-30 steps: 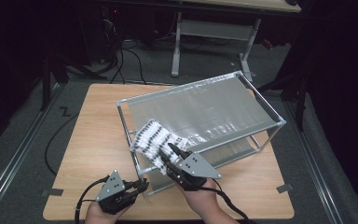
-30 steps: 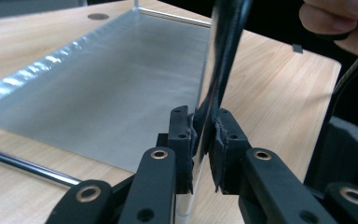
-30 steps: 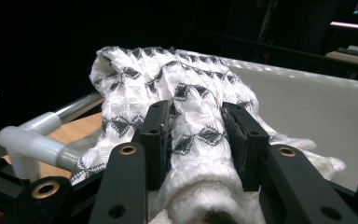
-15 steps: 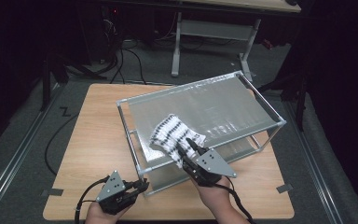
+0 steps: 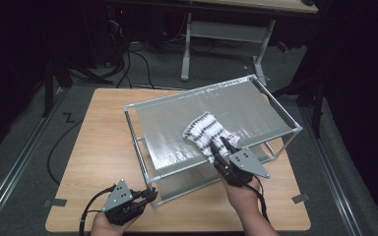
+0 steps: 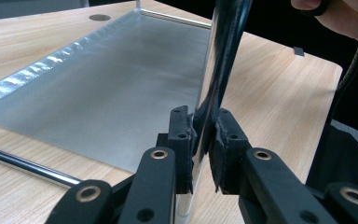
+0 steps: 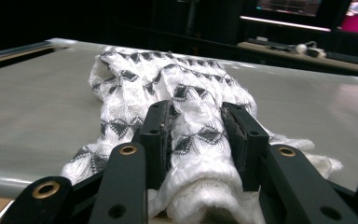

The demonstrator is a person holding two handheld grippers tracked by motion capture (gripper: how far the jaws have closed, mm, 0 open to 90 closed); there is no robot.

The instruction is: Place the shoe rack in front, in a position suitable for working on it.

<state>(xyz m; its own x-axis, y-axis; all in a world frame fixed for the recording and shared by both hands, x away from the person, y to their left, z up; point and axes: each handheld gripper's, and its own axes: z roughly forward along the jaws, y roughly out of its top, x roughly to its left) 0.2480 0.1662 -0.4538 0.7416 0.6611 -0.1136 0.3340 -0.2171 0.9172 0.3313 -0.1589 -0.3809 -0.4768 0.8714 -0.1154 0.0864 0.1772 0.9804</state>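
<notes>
Right gripper (image 5: pixel 220 146), held in the person's right hand (image 5: pixel 239 192), is clamped on a bunched white cloth with black zigzag pattern (image 5: pixel 204 132); in the right gripper view both jaws press into the folds of this cloth (image 7: pixel 186 121). The cloth lies on the top shelf (image 5: pixel 177 123) of a metal rack (image 5: pixel 275 105), a little right of the shelf's middle and near its front edge. The rack stands on the wooden table (image 5: pixel 98 142), turned slightly, with a lower shelf (image 6: pixel 98 70) under the top one.

Left gripper (image 5: pixel 151 193) is at the near left corner of the rack. Its jaws are closed tightly on the shiny upright post (image 6: pixel 216 70) there, so it seems to hold the rack steady.

I judge the step in hand is wiping the top shelf with the cloth. The next move probably calls for sliding the cloth over the part not yet reached, toward the far and left side, with light pressure downward, while the left gripper does not release the post, otherwise the rack may shift on the table.
</notes>
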